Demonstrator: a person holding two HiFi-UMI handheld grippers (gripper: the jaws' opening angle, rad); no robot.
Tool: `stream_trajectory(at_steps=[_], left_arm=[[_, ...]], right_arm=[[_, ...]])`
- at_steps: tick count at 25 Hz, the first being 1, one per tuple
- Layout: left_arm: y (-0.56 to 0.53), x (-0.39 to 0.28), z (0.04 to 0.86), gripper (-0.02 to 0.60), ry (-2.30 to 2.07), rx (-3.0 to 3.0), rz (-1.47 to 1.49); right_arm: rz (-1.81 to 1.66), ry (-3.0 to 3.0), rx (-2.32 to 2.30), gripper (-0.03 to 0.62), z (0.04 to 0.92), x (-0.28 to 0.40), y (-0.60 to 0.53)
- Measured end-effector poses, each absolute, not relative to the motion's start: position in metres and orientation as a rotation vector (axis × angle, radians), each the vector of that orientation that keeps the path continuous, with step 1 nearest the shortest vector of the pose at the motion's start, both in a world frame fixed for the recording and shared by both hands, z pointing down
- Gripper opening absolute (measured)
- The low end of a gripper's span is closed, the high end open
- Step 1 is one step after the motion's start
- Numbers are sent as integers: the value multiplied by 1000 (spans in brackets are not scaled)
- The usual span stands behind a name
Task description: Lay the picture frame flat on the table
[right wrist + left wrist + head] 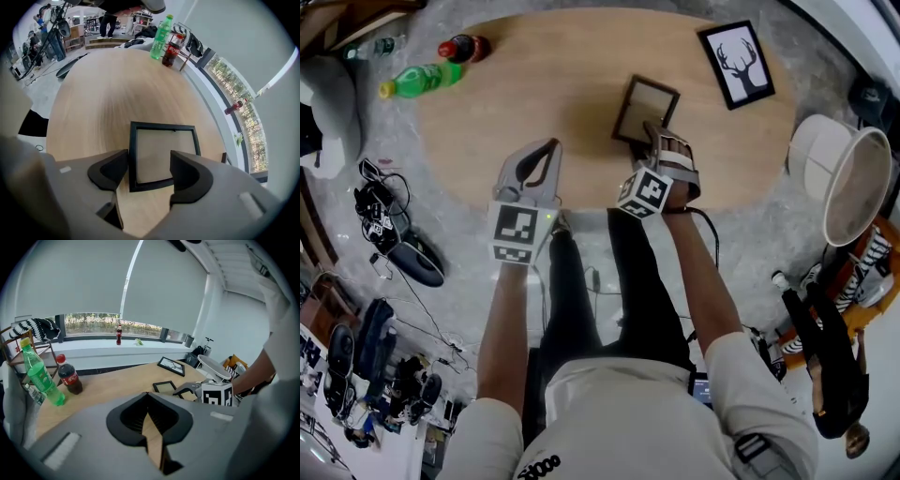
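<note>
Picture frame (161, 140) lies flat on table (516, 94). Right gripper (150, 166) sits over its near edge, jaws spread, not pinching. Left gripper (150, 420) closed, empty. Looks like the release step. Next: lift right clear without nudging it.

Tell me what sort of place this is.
Probably a recording studio or lab workspace: cables and gear strewn about, stands beyond the oval table, and a wide window with roller blinds.

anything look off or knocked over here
The table looks fine: the frame lies flat under the right gripper's open fingers, green bottle and cola bottle upright. Only oddity: a white lampshade on the floor, seemingly tipped over, beside the table.
</note>
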State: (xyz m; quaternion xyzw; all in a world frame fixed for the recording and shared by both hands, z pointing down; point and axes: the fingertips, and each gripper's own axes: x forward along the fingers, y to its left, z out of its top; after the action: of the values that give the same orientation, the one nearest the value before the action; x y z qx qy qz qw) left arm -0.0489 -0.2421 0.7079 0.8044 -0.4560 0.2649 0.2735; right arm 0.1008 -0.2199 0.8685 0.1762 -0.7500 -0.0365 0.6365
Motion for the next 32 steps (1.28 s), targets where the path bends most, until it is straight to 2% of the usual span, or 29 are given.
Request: stream_trajectory(at_steps=[10, 13, 26, 32], left_arm=[[-241, -44, 680, 9, -1215, 2211, 710], [-245, -43, 660, 9, -1226, 2248, 697], [-230, -40, 567, 9, -1224, 2412, 633], [-213, -53, 510, 9, -1242, 2500, 602]], right_arm=[[-37, -1706, 441, 295, 837, 110, -215], [-16, -1721, 515, 268, 812, 118, -220], [225, -1797, 970, 245, 667, 144, -233], [308, -1891, 1156, 195, 590, 136, -223]])
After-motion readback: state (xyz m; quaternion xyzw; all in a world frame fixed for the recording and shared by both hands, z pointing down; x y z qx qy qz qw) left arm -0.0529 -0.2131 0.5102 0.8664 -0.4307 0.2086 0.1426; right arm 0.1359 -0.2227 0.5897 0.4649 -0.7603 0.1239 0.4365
